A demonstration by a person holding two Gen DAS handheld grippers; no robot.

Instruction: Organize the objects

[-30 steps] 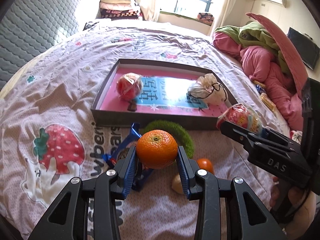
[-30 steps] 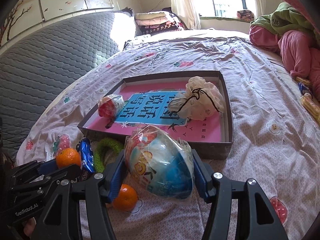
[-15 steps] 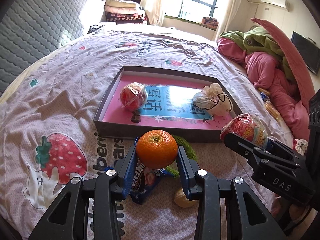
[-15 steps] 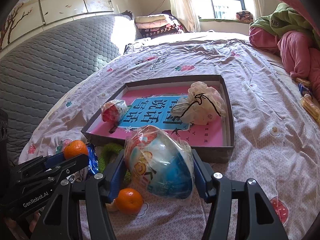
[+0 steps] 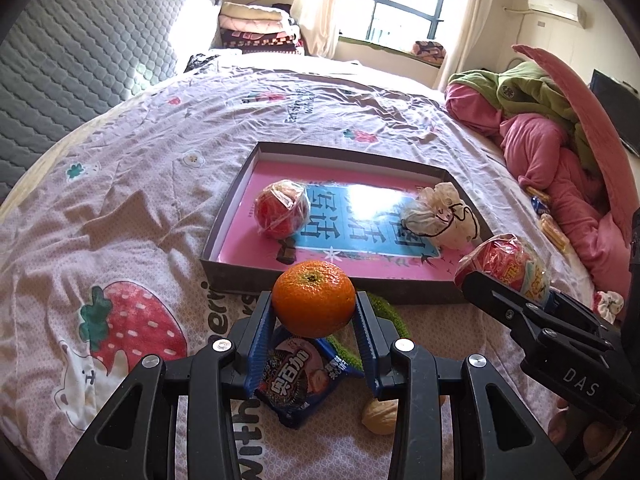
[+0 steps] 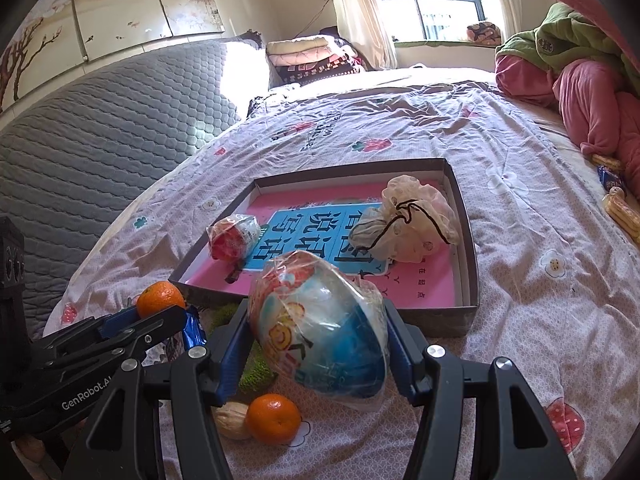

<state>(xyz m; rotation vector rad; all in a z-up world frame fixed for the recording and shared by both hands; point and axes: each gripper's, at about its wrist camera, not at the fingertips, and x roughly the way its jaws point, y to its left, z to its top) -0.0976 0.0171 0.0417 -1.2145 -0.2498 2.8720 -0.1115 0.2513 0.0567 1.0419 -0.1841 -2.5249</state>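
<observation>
Left gripper (image 5: 314,334) pinching an orange (image 5: 313,298), right gripper (image 6: 316,346) clamping a wrapped bowl (image 6: 320,322), both now carried nearer the box (image 5: 320,280), apparently ready for placing inside

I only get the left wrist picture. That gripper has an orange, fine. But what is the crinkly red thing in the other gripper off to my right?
Observer: In the right wrist view it is a plastic-wrapped egg-shaped toy, red on top and blue underneath, clamped in the right gripper.
Operator: Is anything still lying on the bed that I cannot see?
Observer: Yes, a second orange lies loose on the bedsheet, beside the walnut. Your left gripper hides it.
Operator: Is that wrapped toy already above the box?
Observer: No, it sits in front of the near wall of the box, not over it.
</observation>
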